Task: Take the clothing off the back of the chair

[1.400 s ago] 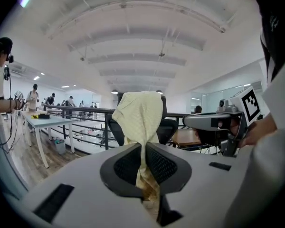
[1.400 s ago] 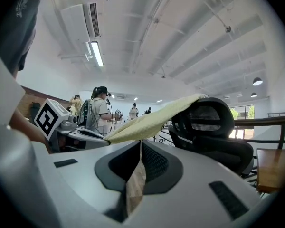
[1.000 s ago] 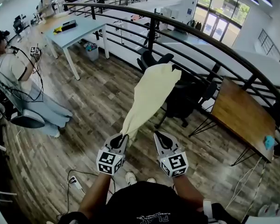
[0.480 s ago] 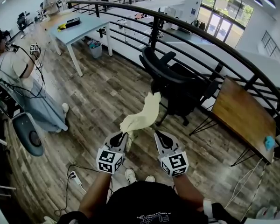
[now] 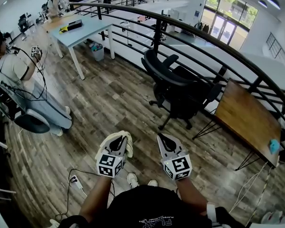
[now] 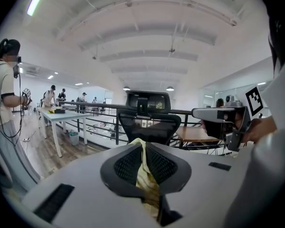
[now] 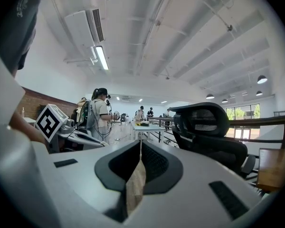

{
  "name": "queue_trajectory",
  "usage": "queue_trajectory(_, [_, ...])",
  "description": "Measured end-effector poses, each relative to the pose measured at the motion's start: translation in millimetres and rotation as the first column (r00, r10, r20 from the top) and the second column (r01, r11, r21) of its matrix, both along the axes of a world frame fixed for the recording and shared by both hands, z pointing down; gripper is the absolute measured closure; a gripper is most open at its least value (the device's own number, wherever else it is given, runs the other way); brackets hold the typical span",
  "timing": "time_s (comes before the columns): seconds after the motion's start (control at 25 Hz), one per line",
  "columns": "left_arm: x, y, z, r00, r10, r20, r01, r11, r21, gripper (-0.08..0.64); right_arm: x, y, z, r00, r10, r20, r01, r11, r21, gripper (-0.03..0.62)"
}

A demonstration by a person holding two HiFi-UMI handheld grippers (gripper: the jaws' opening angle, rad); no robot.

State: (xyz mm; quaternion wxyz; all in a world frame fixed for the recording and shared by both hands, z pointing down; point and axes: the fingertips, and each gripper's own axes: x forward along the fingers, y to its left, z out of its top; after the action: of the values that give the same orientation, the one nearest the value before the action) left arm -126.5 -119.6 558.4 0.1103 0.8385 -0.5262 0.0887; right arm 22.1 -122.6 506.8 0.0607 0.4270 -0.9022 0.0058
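A person is standing on a wood-plank floor [image 5: 109, 94] and looking down at two hand-held grippers held side by side close to the body.

The left gripper [image 5: 118, 141] is clamping its jaws tightly on pale yellow clothing [image 5: 128, 145]. The cloth is bunching around the jaw tips. In the left gripper view it is showing as a folded strip pinched between the two textured pads, so this grip alone is carrying it.

The clothing is sitting near the person, well apart from the black office chair [image 5: 180, 89]. The chair is standing farther off, in front of a curved dark railing [image 5: 218, 46], and its backrest is showing bare. From this layout the garment appears to be fully off the chair, with little of the task remaining.

The right gripper [image 5: 162, 141] is gripping nothing. Its jaws are pressing together, with only a thin sliver of floor showing between them. It is probably idling alongside because one grip is enough for such light cloth.

A wooden desk [image 5: 247, 118] is standing at the right, and another person [image 5: 14, 70] is sitting at the far left.
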Motion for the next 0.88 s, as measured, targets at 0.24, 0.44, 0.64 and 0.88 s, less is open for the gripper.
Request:
queue_trajectory(0.24, [5.0,-4.1,-6.2,1.000,0.014,0.001,-0.014,1.000,0.024,0.520,-2.4,-1.7,1.9,1.000,-0.001,0.007,0.001,1.000,-0.001,0.569])
queue_trajectory(0.44, [10.0,-6.3,-9.9,1.000,0.025,-0.002,-0.025,0.999,0.034,0.520,0.5,-4.1,0.4,1.000,0.006,0.008,-0.006,1.000,0.000,0.569])
queue_trajectory(0.64, [16.7,-7.1,-6.1,0.999,0.033,-0.001,-0.033,0.999,0.022,0.520,5.9,-3.9,3.0,1.000,0.013,0.008,-0.013,1.000,-0.005,0.569])
queue_trajectory(0.88, [19.3,-10.6,-4.5,0.999,0.040,-0.013,-0.040,0.999,0.009,0.520,9.7,-6.4,4.2,1.000,0.022,0.008,-0.021,1.000,-0.010,0.569])
